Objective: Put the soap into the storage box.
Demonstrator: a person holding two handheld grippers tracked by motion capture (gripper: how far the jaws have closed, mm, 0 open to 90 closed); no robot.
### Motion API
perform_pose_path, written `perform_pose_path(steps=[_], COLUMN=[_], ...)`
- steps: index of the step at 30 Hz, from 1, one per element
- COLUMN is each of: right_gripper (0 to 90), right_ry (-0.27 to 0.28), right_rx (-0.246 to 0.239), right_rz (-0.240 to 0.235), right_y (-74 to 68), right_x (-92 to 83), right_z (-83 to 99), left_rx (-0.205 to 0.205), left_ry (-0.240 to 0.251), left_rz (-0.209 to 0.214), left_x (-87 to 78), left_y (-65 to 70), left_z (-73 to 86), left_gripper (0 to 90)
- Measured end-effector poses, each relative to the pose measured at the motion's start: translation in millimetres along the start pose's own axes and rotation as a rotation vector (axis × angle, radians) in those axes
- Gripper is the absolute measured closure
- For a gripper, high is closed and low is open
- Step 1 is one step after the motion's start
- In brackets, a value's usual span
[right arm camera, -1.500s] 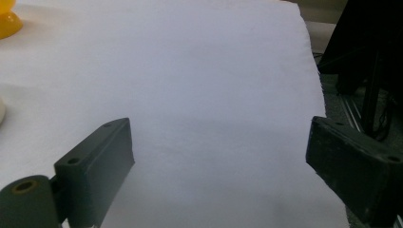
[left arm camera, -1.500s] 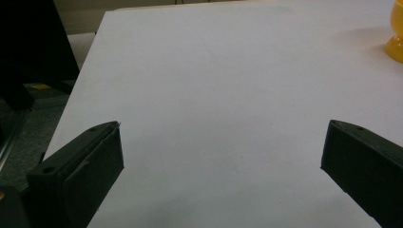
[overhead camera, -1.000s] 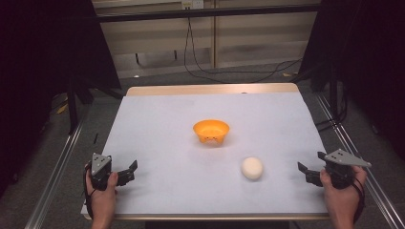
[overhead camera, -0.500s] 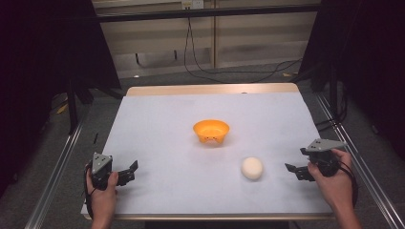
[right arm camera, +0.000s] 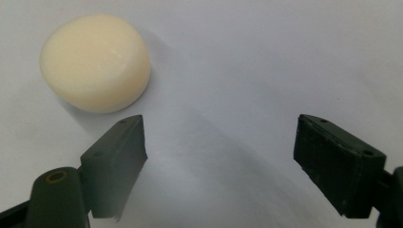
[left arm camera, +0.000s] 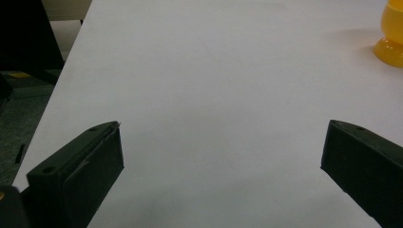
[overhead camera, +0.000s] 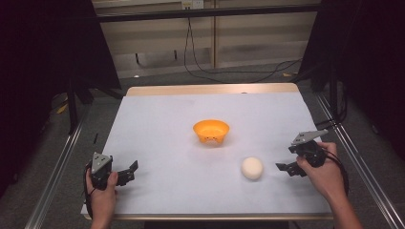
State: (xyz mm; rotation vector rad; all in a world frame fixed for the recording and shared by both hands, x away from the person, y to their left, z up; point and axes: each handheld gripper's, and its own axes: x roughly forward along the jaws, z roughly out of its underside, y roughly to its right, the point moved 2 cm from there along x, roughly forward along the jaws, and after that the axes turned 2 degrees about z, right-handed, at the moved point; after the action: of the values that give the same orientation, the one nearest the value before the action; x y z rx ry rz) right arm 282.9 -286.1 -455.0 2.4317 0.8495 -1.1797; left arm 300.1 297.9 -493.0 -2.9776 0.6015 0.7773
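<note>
Near table's right edge (overhead camera: 315,124), right gripper (overhead camera: 285,168) jaws apart, beside cream puck (overhead camera: 251,168)

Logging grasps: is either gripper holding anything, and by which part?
Nothing is held. The right gripper stands open beside the cream puck; the left gripper is open and empty.
</note>
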Motion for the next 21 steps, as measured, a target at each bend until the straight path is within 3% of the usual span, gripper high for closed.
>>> perform_pose_path(steps=[11,21], right_gripper=[13.7,10.7], right_ry=[-0.116,-0.149], right_rx=[-0.067,-0.1], right_rz=[-0.06,-0.091], right_y=[-5.2,-11.0], right_x=[10.9,18.2], right_z=[-12.6,-22.1], left_rx=[0.0,0.008], left_ry=[0.004,0.007], left_rz=[0.0,0.001], left_x=[0.0,0.2], left_y=[0.7,2.2], left_z=[0.0,0.1], left_gripper=[0.0,0.0])
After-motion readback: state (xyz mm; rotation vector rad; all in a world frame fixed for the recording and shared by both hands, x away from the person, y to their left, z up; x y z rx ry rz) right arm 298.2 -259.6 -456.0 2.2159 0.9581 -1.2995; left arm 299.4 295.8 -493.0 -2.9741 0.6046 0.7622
